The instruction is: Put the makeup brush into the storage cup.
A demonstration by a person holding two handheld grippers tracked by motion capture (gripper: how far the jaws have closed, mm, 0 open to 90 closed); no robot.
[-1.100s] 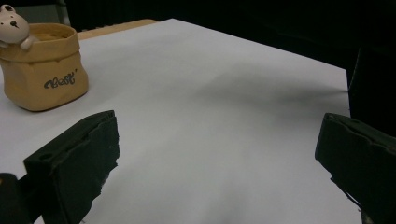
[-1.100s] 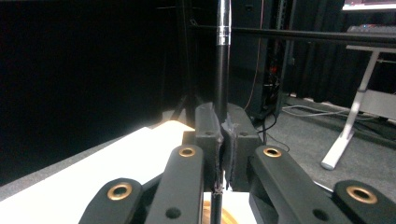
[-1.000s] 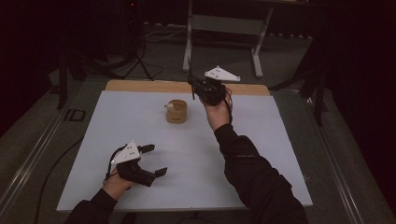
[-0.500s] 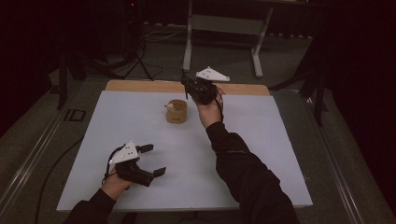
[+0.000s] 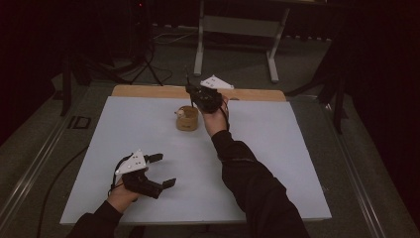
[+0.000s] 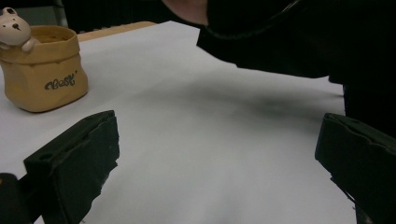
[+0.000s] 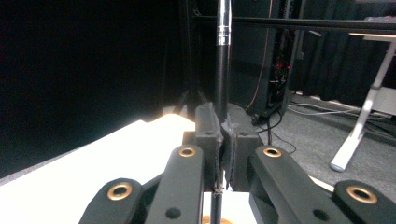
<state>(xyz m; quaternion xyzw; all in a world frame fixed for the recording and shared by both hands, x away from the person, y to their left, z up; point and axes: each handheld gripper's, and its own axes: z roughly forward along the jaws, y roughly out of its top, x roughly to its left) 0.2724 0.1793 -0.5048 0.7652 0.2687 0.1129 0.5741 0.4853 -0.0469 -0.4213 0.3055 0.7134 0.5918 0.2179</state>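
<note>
Jaws of the right gripper point(image 5: 197, 94), clenching a thin rod point(image 7: 222, 56), are drifting left over the cup point(image 5: 187, 118); left gripper point(image 5: 159, 170) is resting released.

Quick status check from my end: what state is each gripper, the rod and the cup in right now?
Right gripper: shut on the thin dark rod, raised beside the cup.
Thin dark rod: clamped between the jaws, upright.
Left gripper: open, holding nothing, low over the white table.
Cup: upright on the table, bear figure on its rim, untouched.
</note>
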